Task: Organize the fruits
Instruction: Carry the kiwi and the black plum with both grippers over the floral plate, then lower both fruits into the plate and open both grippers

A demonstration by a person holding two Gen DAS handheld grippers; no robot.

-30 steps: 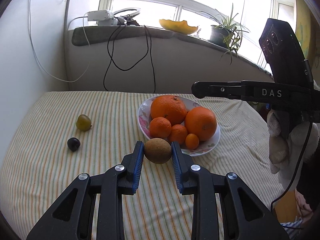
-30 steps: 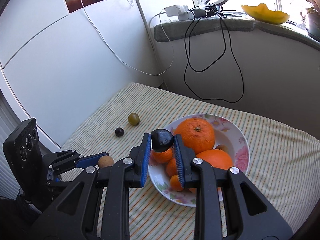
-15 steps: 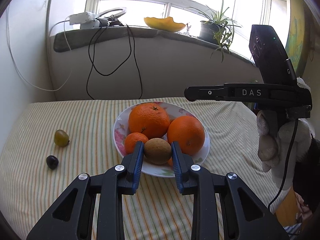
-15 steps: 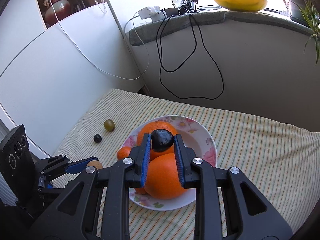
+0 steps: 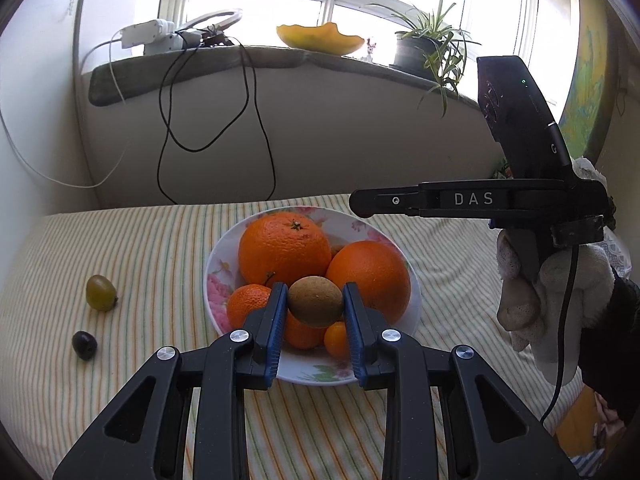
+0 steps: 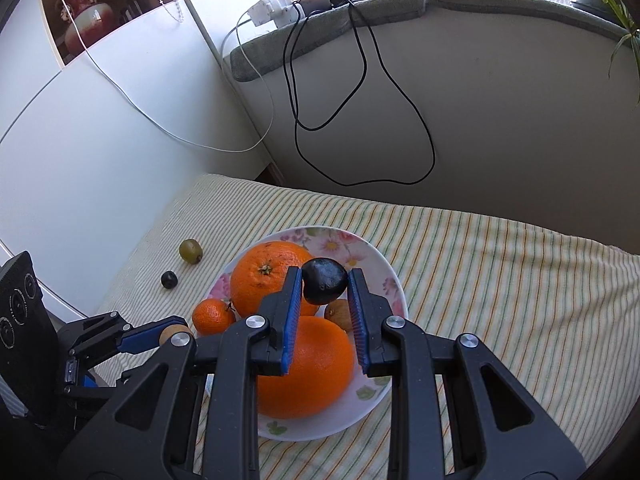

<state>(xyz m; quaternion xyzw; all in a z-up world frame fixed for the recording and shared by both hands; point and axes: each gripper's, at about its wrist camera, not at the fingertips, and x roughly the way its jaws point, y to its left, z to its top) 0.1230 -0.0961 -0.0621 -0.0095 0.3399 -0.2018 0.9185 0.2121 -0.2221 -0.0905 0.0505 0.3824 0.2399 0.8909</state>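
White letters "DAS" mark the right gripper [image 5: 356, 202]. The left gripper [image 5: 315, 306] clamps a round brown fruit [image 5: 315, 301], and the right one grips a dark purple plum [image 6: 324, 281], both above the floral white bowl of oranges [image 6: 384, 280].

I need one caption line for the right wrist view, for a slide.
Right gripper holds a dark plum above the floral bowl of oranges on the striped cloth.

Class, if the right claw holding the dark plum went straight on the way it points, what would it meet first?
Probably the large orange at the far side of the floral bowl, though depth is unclear.
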